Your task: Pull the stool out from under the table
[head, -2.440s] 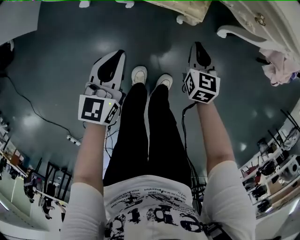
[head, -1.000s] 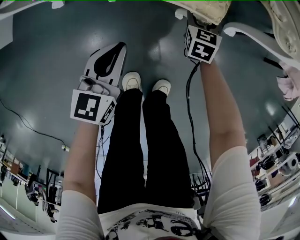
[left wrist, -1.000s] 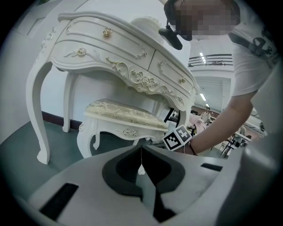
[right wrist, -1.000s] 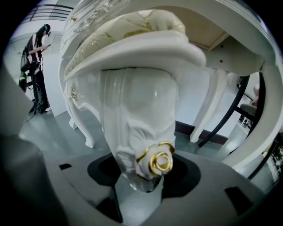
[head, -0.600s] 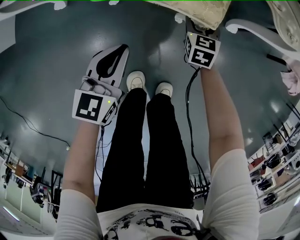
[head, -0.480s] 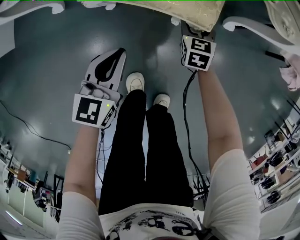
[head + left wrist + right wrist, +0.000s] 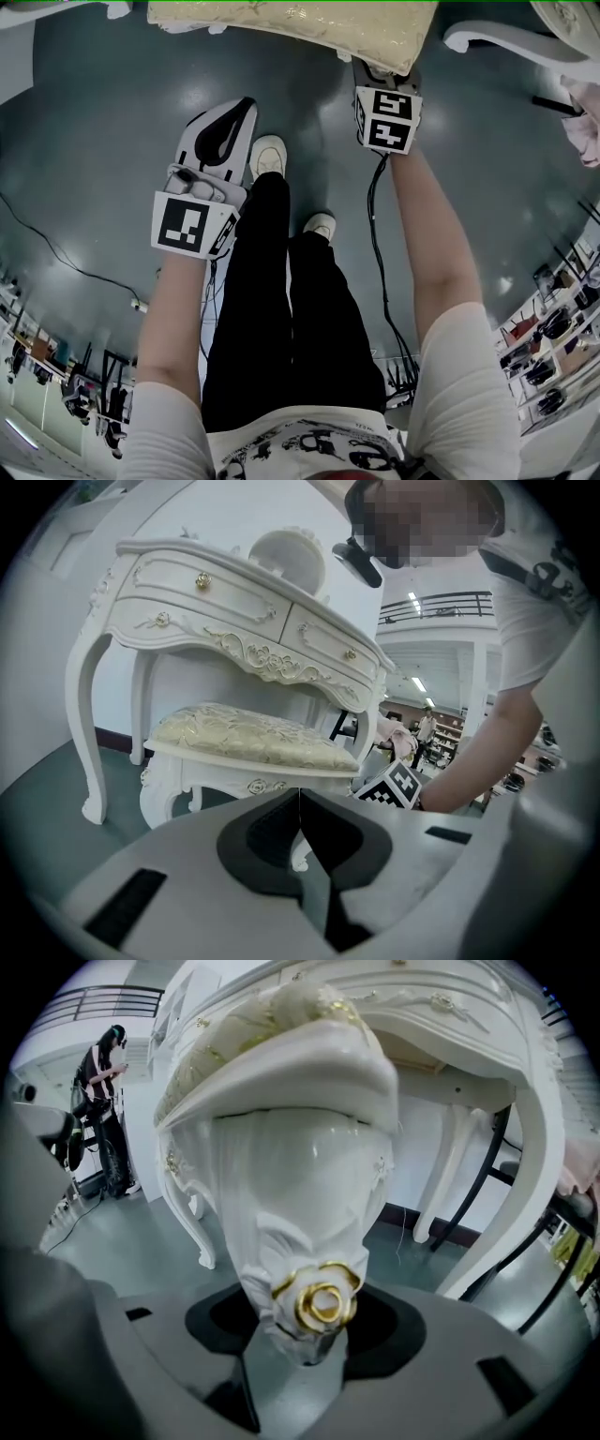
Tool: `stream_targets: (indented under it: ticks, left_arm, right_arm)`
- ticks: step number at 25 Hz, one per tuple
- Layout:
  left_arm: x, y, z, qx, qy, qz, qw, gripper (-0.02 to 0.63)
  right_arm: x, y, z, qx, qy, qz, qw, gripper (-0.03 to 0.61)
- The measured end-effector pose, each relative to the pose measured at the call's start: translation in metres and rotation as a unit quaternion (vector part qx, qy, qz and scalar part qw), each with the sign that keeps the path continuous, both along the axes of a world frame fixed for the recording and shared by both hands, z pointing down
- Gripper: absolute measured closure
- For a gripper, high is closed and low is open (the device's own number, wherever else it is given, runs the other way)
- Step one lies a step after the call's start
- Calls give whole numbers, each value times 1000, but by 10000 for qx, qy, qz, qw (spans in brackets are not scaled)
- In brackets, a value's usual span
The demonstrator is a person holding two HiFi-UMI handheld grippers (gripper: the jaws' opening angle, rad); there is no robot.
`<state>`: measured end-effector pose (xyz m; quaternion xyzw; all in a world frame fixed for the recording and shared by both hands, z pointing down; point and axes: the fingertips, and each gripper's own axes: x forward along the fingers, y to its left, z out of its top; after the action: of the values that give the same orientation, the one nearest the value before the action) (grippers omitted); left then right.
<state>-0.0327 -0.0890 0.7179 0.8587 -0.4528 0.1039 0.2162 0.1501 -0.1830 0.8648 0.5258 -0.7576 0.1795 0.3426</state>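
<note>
The stool, white with a cream brocade cushion, shows at the top of the head view, partly out from the white dressing table. My right gripper reaches under the stool's near right corner. In the right gripper view that gripper is shut on the stool's carved corner leg, just at its gold rose. My left gripper hangs shut and empty over the floor, left of the person's legs. In the left gripper view, the stool stands under the table beyond the shut left gripper.
The person's shoes stand on the dark green floor just before the stool. A cable trails over the floor at left. A pink cloth hangs at the right edge. Another person stands far off at left.
The stool has slid toward the person, with more of its cushion in the head view. The right gripper came back with it, and one foot stepped back. The left gripper drifted slightly.
</note>
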Motion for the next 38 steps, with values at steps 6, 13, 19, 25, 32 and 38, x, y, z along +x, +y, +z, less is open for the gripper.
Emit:
stream_targets:
  ticks: [6,13,19,25,32,38]
  left_arm:
    - [10,38,1,-135,102,-222,9996,593]
    - [21,74,-7,-99,181,-340,9992,593]
    - [15,100,-30,82,166,-378,9991,592]
    - [12,128,-12,9,67,-433,9990,593]
    - [26,194,-16,-38,105,-458,9989,593]
    - [25,183,-23,-53,42,-372,9993,593]
  right_arm:
    - [6,35,2,-90,37,-242,9997,318]
    - [3,81,2,-213,67,-400,9990,318]
    - [-3,121,-13,-218,53,-512,9984,318]
    - [-3,152,2,-302,16,-626,9976,316]
    - [4,229,-1,-397,52,-858,9955,316]
    - [3,227,-1,-514,-33,-899,9946,314]
